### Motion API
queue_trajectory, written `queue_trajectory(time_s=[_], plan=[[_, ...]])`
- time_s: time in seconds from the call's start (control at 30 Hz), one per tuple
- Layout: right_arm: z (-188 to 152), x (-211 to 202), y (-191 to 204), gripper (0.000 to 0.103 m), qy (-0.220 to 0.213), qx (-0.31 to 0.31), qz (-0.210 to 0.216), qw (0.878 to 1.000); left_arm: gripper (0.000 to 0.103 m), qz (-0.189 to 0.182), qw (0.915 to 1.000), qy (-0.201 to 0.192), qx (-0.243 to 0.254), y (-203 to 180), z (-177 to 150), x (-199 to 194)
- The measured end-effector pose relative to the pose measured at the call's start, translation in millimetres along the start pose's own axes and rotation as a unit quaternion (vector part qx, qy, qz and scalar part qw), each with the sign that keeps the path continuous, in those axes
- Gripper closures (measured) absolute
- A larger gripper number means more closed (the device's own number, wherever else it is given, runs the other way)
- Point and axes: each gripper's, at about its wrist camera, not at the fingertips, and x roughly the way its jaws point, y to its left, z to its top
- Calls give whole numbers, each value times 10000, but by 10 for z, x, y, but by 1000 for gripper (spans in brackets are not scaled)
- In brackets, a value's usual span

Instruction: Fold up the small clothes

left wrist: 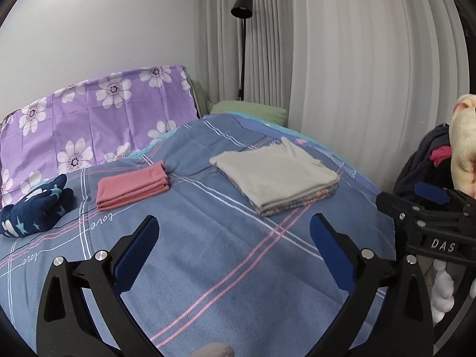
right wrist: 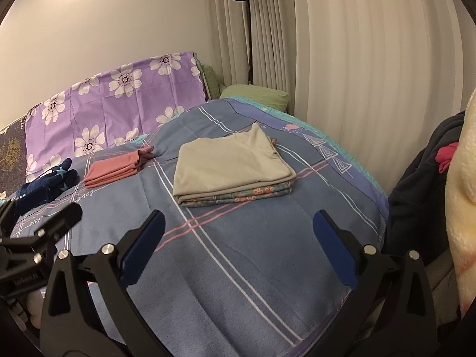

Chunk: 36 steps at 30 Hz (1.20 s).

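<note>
A folded beige garment (left wrist: 276, 172) lies on top of a folded patterned one (left wrist: 297, 203) on the blue bed cover; both show in the right wrist view too, beige (right wrist: 229, 163) over patterned (right wrist: 253, 197). A folded pink cloth (left wrist: 134, 186) (right wrist: 114, 171) lies to their left. A crumpled navy star-print garment (left wrist: 35, 205) (right wrist: 47, 186) lies further left. My left gripper (left wrist: 235, 223) is open and empty above the cover. My right gripper (right wrist: 238, 220) is open and empty too; it also shows at the right edge of the left wrist view (left wrist: 431, 208).
A purple flowered pillow (left wrist: 89, 119) and green pillows (left wrist: 250, 110) stand at the head of the bed. A black floor lamp (left wrist: 242, 9) stands by the curtain. A pile of dark clothes (right wrist: 422, 184) and a cream fleece (right wrist: 464, 178) lie at the right.
</note>
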Motion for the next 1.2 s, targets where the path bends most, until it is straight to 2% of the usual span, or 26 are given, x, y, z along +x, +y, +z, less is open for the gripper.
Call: queue_trajectory(time_s=[0.1,0.23,0.5,1.2], plan=[[-63,58,-15,2,198,31,13,9998,1,123,9999,68,3,14,-15,28],[-129,124,-48,2,424,75,10,9991,1,-20,9998,148,-116,30,-36,43],[-131,117,-39,2,415,110,-20,9991,1,-252,9991,337,-40,-63,-99,94],[-142,198,-93,2,513,187,-136,9984,1,-329,9987,376,64,-84,-159,94]])
